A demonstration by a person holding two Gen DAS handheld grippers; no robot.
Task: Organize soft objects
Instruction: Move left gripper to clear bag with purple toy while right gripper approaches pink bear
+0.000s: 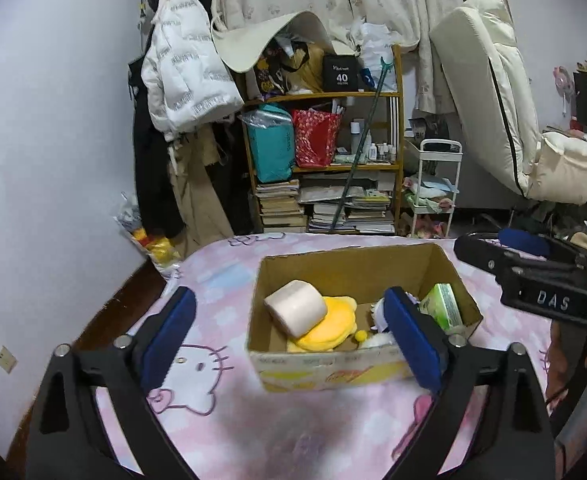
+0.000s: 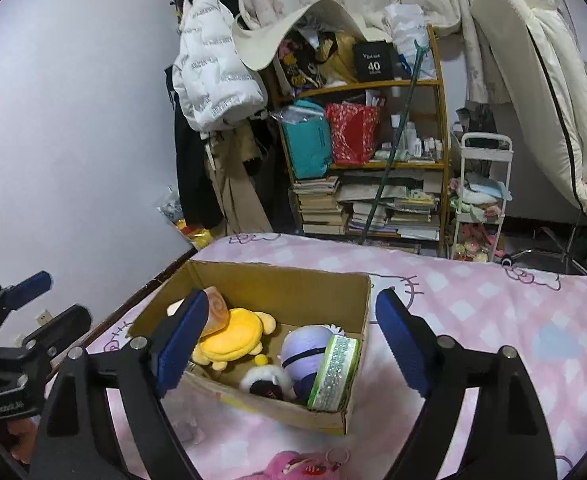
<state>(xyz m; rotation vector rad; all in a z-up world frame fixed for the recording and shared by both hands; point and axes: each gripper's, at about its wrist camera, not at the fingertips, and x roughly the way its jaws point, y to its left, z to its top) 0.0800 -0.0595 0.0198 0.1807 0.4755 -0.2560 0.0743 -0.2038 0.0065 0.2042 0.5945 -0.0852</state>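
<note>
An open cardboard box (image 1: 321, 368) (image 2: 277, 280) stands on the pink bed. It holds a toilet roll (image 1: 295, 306) (image 2: 215, 308), a yellow plush (image 1: 327, 328) (image 2: 233, 334), a purple plush (image 2: 307, 346), a small white and black plush (image 2: 267, 380) and a green tissue pack (image 1: 443, 306) (image 2: 333, 372). My left gripper (image 1: 289, 334) is open and empty, just before the box. My right gripper (image 2: 293, 336) is open and empty above the box. A pink plush (image 2: 293, 466) lies on the bed below it.
The pink cartoon bedsheet (image 1: 213, 360) (image 2: 513, 320) covers the bed. A bookshelf (image 1: 325, 152) (image 2: 369, 152), a hanging white coat (image 1: 185, 64) and a small white cart (image 1: 433, 192) stand beyond the bed. The right gripper shows at the right edge of the left view (image 1: 533, 276).
</note>
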